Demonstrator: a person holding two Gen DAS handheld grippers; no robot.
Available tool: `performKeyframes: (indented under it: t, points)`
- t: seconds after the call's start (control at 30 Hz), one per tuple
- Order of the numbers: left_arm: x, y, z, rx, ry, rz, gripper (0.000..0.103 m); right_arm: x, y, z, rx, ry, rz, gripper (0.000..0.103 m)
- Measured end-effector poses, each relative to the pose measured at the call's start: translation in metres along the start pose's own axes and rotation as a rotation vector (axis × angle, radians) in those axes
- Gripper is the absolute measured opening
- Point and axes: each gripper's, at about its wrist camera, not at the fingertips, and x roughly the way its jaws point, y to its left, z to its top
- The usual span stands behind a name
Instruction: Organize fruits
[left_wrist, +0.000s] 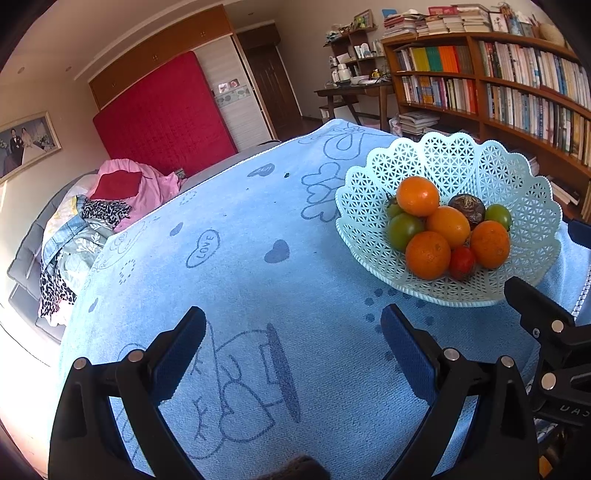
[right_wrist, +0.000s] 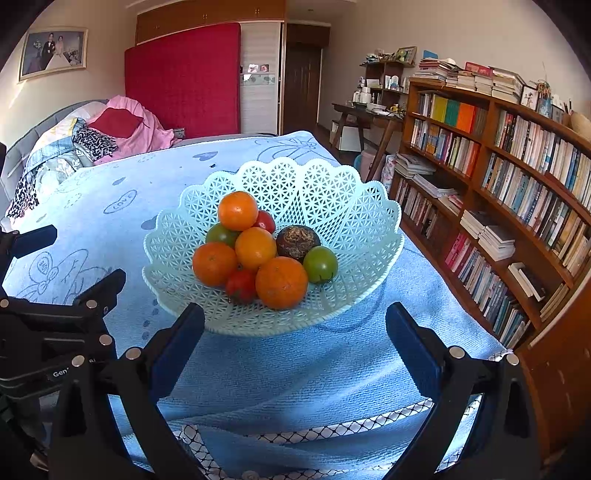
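Pale green latticed plastic basket (right_wrist: 369, 236) of oranges and tomatoes on a light blue printed towel (left_wrist: 258, 229); left gripper (left_wrist: 291, 332) and right gripper (right_wrist: 295, 328) both gape wide (empty), bookshelf (right_wrist: 517, 192) beside.

Support surface was covered by a light blue towel (right_wrist: 258, 373) printed with darker blue hearts, a "LOVE" bubble and cartoon outlines. A checked hem showed along its near edge at the bottom of the right wrist frame. One item sat directly on the cloth: a pale mint lattice basket (right_wrist: 354, 236) with a scalloped rim, at centre of the right wrist frame and at right of the left wrist frame (left_wrist: 532, 206). Fruit lay piled inside it.
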Motion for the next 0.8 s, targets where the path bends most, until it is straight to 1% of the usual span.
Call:
performKeyframes:
  t: [0.8]
  points:
    - [0.0029,0.0000,-0.0035,0.006,0.006,0.001,0.095,-0.0003,-0.0001,0.0003,0.000,0.000,0.000,0.100]
